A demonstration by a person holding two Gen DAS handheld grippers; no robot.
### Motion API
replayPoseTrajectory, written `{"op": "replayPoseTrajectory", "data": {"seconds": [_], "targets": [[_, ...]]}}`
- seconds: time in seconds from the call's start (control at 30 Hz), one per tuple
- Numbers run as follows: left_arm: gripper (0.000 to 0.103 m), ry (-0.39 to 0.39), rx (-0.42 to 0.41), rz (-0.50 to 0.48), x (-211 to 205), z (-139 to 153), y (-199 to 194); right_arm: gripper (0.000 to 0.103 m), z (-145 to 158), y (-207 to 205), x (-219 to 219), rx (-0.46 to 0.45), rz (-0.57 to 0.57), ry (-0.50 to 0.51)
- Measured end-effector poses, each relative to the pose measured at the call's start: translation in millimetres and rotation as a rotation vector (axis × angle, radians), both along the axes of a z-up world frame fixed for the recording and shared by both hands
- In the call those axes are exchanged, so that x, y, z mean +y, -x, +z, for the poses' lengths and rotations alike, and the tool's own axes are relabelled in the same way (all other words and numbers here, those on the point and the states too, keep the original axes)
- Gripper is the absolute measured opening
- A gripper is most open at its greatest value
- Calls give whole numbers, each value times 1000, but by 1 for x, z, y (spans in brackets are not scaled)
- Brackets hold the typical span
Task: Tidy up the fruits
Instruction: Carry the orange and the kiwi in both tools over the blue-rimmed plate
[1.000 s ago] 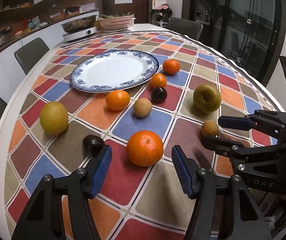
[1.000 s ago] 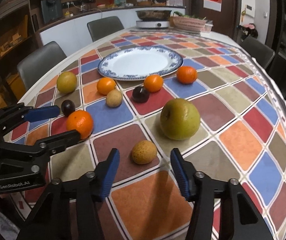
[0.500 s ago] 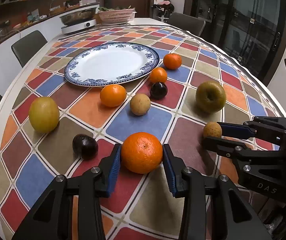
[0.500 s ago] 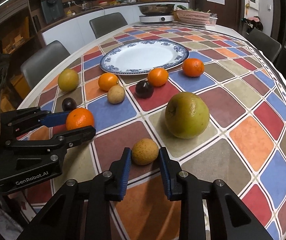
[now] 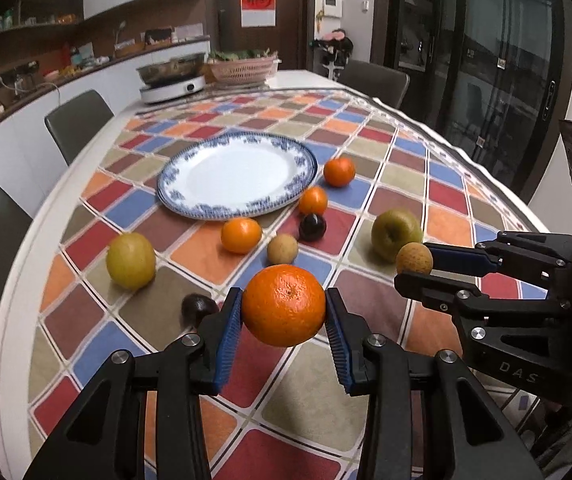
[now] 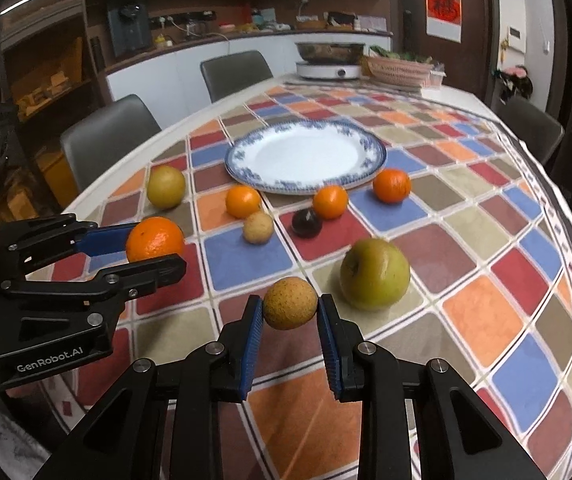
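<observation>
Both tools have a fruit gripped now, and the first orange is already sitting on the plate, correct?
Not quite. Both tools do grip fruit: the left tool holds an orange, the right tool a small brown fruit. But the plate holds nothing, as the right wrist view shows.

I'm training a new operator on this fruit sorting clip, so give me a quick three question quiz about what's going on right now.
1. True or false: the blue-rimmed plate already holds fruit.
2. Which fruit does the left gripper hold? A) a large orange B) a green apple C) a dark plum
3. Fill in: the right gripper is shut on a small ____ fruit.

Key: 1. False; the plate is bare. 2. A, the large orange, lifted clear of the tablecloth. 3. Brown, the small brown fruit.
</observation>
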State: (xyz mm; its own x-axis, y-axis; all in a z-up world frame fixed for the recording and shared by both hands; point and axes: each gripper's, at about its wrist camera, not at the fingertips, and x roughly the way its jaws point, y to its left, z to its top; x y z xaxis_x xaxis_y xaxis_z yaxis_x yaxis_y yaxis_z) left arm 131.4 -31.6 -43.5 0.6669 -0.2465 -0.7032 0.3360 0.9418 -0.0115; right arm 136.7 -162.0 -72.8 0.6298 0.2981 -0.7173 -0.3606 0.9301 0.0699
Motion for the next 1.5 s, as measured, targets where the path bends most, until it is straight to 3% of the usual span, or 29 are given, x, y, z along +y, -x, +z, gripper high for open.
{"op": "replayPoseTrajectory", "data": {"seconds": [0.2,0.4,0.63,1.13,1.5], "targets": [[40,3,-19,-3,-2,16,-2,29,23,1,0,-50,19,5],[40,21,-32,20,0,34,-9,29,41,-15,-7,-25,37,-100],[40,22,-72,43,5,52,-25,29,58,-33,-3,-50,70,-122],[40,28,-85,71,7,60,-49,29,81,-74,-2,-94,88,-133],[40,29,-37,73,22,53,-126,29,79,-142,13,-46,105,-68]]}}
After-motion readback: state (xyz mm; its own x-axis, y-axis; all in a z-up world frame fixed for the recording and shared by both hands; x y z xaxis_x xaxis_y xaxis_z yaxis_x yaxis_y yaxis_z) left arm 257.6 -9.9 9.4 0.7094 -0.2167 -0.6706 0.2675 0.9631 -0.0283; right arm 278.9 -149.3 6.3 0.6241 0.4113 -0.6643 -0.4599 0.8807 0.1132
